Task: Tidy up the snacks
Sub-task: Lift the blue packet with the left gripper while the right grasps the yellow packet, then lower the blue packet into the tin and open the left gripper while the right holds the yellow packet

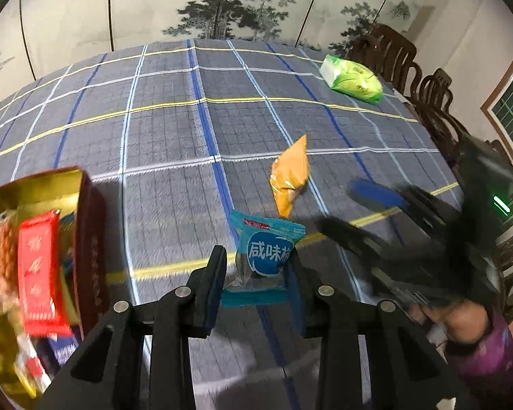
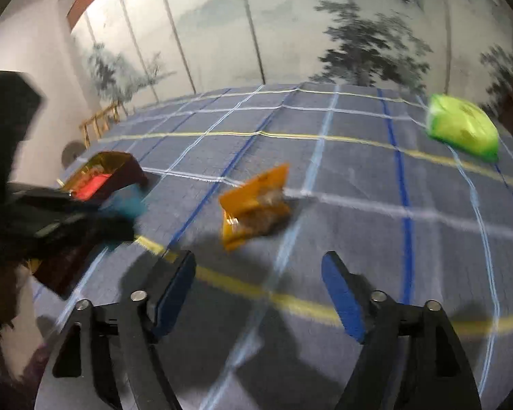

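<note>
My left claw [image 1: 254, 266] is clamped on a small blue plastic snack packet with white lettering [image 1: 265, 256], pinched by its lower half so that its printed face stands upright between the two pads. The relation that matters for it is sideways: the open gold-lined tin box with dark red walls [image 1: 85, 225] lies to the left of this claw and just below it, its near wall close beside the left finger. The box already holds a flat red packet [image 1: 39, 273] and other wrapped snacks, so I judge the free room to be toward its far, upper end.

My right claw [image 2: 258, 290] stands wide apart and has nothing in it. The crumpled orange foil snack packet [image 2: 254, 205] lies ahead of it on the plaid blue-grey cloth of the worktop [image 2: 359, 171], a little left of the midline between the fingers, apart from them. Its long axis runs slantwise, low at the left and rising toward the right, so I would need to roll the wrist to bring the pads across its narrow side. This claw is the nearer of the two to it.

The cloth around the orange packet is bare. A green plastic pack [image 2: 461, 130] sits well apart toward the far right edge, near the dark wooden chairs [image 1: 393, 51].
</note>
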Demonstrator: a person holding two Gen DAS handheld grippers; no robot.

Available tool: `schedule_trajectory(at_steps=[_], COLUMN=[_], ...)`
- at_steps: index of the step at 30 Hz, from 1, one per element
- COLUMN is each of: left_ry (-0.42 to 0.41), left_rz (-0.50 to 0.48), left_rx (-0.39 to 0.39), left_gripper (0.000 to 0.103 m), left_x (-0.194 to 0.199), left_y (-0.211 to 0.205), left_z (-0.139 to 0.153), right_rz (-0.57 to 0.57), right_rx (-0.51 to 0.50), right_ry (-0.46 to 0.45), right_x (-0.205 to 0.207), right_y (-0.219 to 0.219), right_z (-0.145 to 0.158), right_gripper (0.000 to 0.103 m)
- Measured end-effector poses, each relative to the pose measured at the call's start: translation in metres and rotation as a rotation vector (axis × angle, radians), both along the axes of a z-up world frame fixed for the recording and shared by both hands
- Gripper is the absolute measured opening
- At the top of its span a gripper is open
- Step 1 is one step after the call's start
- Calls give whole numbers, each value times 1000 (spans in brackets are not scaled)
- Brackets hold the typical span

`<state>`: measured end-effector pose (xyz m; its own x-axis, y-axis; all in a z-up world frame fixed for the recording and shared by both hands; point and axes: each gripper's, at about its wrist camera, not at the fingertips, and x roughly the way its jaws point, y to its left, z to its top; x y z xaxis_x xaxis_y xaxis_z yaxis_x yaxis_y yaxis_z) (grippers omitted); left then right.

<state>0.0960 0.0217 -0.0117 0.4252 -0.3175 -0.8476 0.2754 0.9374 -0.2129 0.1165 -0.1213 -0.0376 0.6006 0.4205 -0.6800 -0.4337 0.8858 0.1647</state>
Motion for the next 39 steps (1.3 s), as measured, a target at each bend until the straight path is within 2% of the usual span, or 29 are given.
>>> schedule_trajectory(at_steps=[9, 10, 11, 15, 19, 21, 27, 39], left_ry=[-39, -40, -41, -34, -46, -51, -76, -144], left_rz=[4, 3, 7, 24, 28, 28, 48, 125], left_rx=[-11, -12, -13, -31, -40, -41, -39, -2], left_gripper=[30, 30, 30, 30, 30, 30, 30, 30], left_x=[-19, -20, -21, -21, -32, -39, -59, -90], left_y=[12, 13, 14, 20, 25, 26, 35, 70], left_z=[13, 13, 13, 13, 16, 18, 27, 41], right_rz=[58, 72, 85, 79, 38, 23, -21, -117], right_rx=[-65, -73, -78, -90, 15, 37, 24, -16], right_ry=[10, 24, 49, 50, 31, 28, 37, 53], right_x=[54, 60, 64, 58, 28, 12, -24, -25], right_y=[37, 41, 44, 48, 33, 30, 28, 19], right_z=[-14, -17, -21, -18, -5, -4, -14, -21], right_gripper=[79, 76, 48, 44, 44, 44, 44, 44])
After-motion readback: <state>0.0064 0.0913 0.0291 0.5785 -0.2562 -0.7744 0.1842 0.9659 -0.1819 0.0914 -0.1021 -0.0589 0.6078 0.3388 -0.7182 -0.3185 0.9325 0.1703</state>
